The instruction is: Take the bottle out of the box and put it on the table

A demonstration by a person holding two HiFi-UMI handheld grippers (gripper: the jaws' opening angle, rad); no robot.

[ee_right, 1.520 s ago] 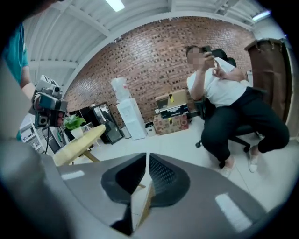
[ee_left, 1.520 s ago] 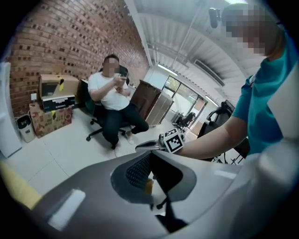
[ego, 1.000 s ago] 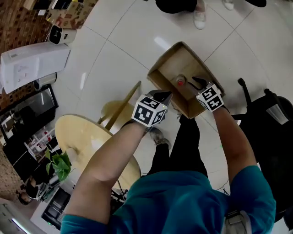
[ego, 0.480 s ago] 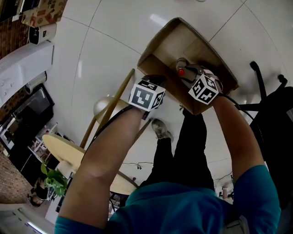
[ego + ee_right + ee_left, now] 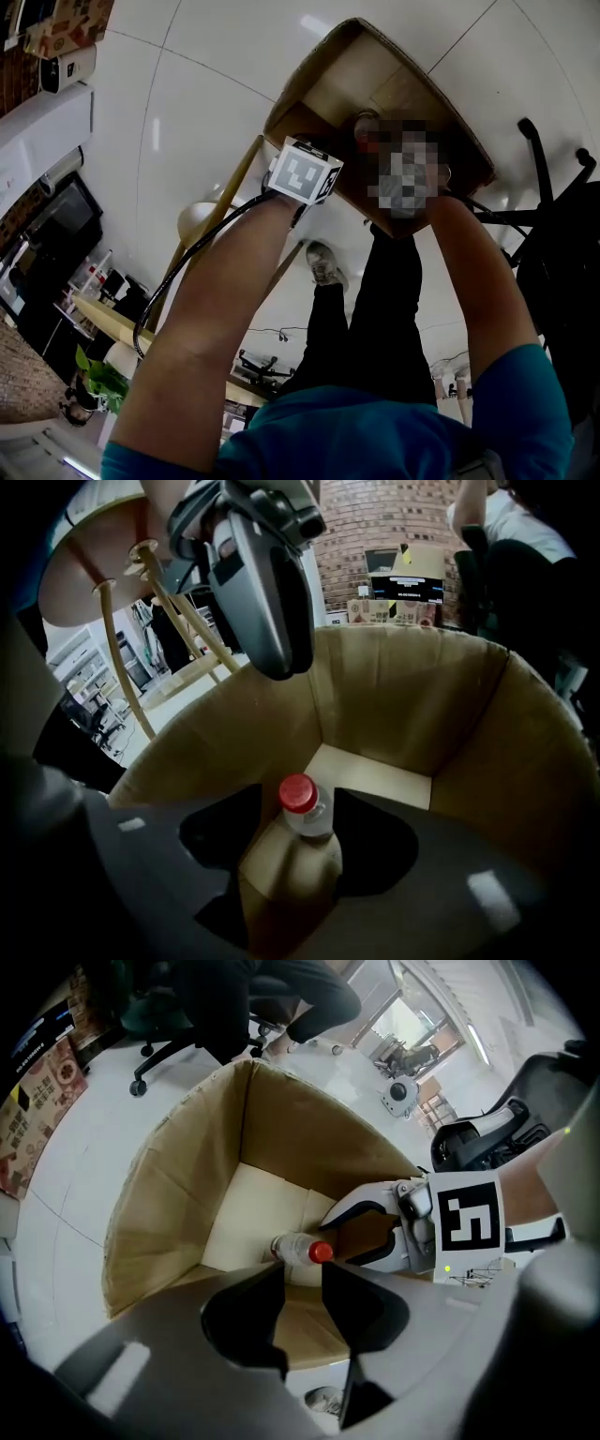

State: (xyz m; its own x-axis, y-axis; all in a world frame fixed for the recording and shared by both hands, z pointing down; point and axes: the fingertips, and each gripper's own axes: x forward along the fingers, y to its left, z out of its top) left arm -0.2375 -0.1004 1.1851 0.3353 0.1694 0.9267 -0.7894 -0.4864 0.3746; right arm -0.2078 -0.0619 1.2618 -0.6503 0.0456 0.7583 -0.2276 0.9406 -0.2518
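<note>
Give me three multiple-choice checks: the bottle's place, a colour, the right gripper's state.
1. Where is the bottle? A inside the cardboard box; B lying outside it; C balanced on its rim.
2. What colour is the bottle's cap? A blue; B red; C white.
3. How is the right gripper? A shut on the cap; B shut, empty; C open.
Key: 1 A, box walls surround it. 2 B, the cap shows red. 3 C, its jaws have just been opening and stand apart, the bottle's neck in line between them, ungripped.
</note>
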